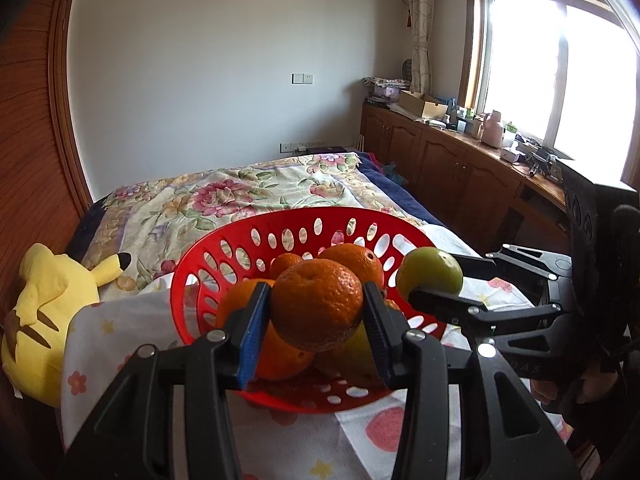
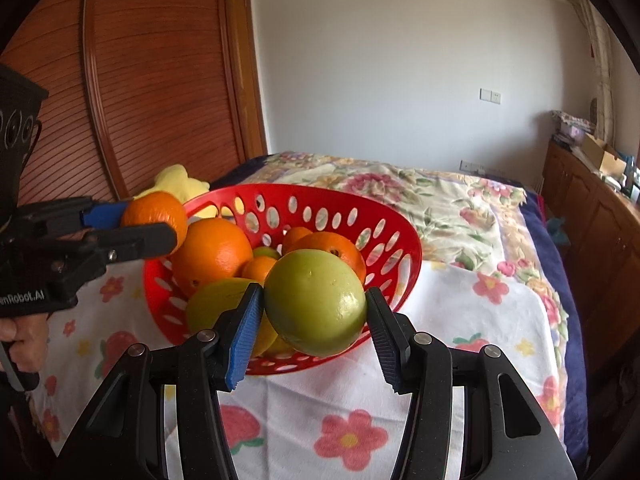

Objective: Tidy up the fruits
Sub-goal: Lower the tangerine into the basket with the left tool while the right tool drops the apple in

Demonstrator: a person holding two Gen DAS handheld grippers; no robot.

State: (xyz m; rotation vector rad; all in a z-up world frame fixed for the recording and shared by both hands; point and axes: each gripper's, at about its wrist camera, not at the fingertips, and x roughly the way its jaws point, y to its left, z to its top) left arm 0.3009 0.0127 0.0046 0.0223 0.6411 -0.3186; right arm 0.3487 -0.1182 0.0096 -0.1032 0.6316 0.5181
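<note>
Red perforated basket (image 2: 404, 240) stood on the flowered cloth (image 2: 460, 312), holding oranges. Left gripper (image 1: 316, 312) clenched a mandarin (image 1: 318, 304); right gripper (image 2: 316, 312) clenched a green fruit (image 2: 316, 302), both raised above the basket. Advised lowering each fully before release, to prevent rolling.
</note>
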